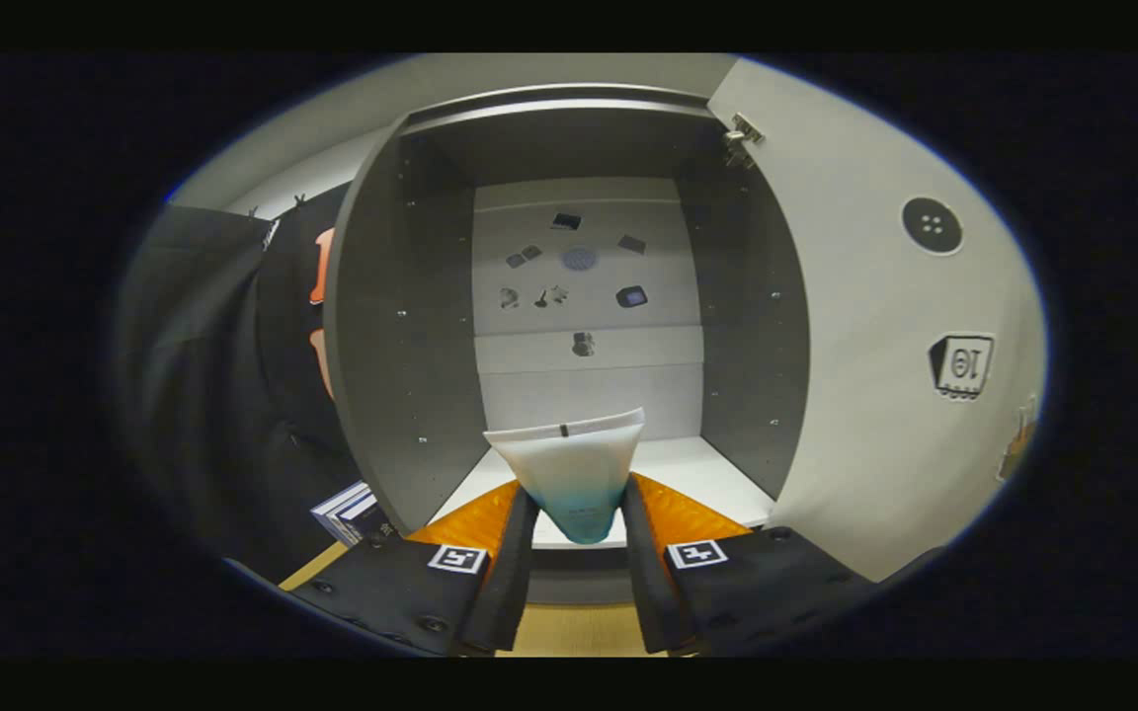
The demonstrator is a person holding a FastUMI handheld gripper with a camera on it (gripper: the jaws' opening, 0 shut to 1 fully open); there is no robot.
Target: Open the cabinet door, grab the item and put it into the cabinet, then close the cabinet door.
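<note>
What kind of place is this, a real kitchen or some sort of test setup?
Probably a staged test booth, not a home: an open cabinet with small stickers on its back panel, and a hand-held gripper shut on a tube in front of it.

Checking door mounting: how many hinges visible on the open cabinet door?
1: a hinge at the top inner edge of the open cabinet door, by the cabinet's upper right corner. A lower hinge may be hidden.

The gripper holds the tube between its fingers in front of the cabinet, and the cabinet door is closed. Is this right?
Not quite. In the gripper view the cabinet door is swung open, showing the cabinet inside. The gripper does hold the tube between its fingers in front of it.
</note>
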